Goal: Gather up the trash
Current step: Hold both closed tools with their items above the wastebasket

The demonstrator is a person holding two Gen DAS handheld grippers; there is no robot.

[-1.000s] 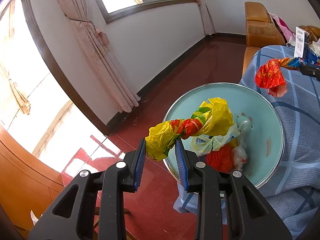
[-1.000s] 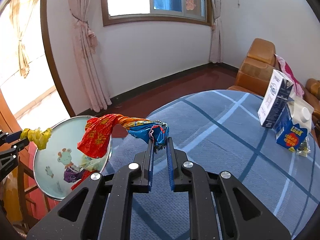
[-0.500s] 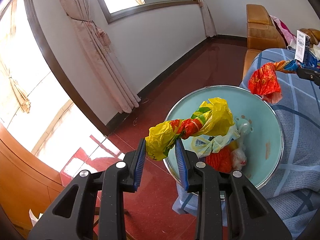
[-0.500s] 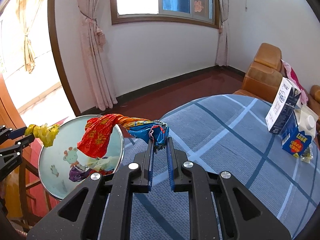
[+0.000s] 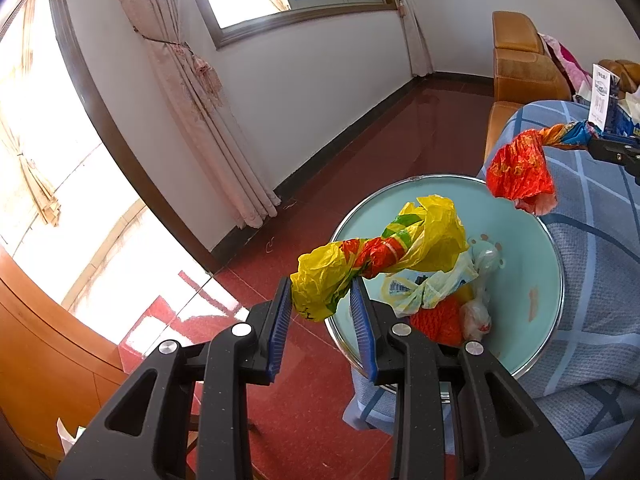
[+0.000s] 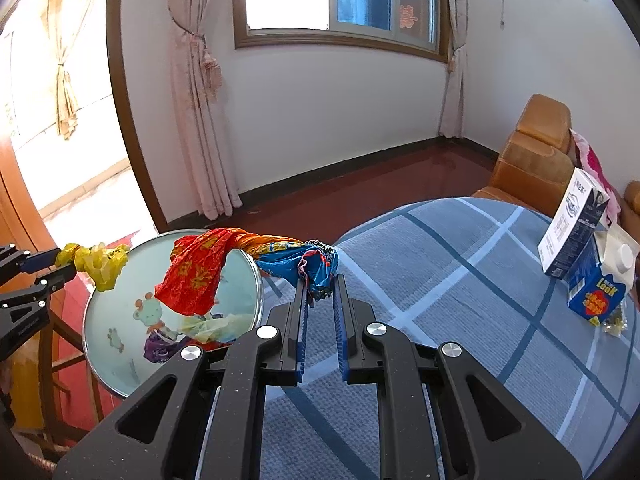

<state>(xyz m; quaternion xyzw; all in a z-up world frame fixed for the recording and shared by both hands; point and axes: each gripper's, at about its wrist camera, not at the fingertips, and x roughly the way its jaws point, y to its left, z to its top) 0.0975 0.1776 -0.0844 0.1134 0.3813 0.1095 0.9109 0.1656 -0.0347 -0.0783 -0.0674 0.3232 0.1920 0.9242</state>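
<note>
My left gripper [image 5: 322, 286] is shut on a twisted yellow wrapper [image 5: 384, 250] and holds it over the near rim of a pale blue basin [image 5: 532, 264]. The basin holds several bits of trash, among them an orange wad [image 5: 438, 318]. My right gripper [image 6: 320, 284] is shut on the blue end of a red and blue wrapper [image 6: 200, 276], whose red end hangs over the basin [image 6: 120, 316]. That wrapper also shows in the left wrist view [image 5: 520, 172]. The left gripper shows in the right wrist view [image 6: 60, 264].
The basin sits at the edge of a table with a blue checked cloth [image 6: 460, 300]. Two cartons [image 6: 592, 248] stand at the table's far right. A brown sofa [image 6: 532, 156] is behind the table. Red floor [image 5: 340, 208] and curtains [image 5: 192, 92] lie beyond.
Both grippers have kept their wrappers. The right gripper has carried its wrapper a little further toward the basin; the left has barely moved.
</note>
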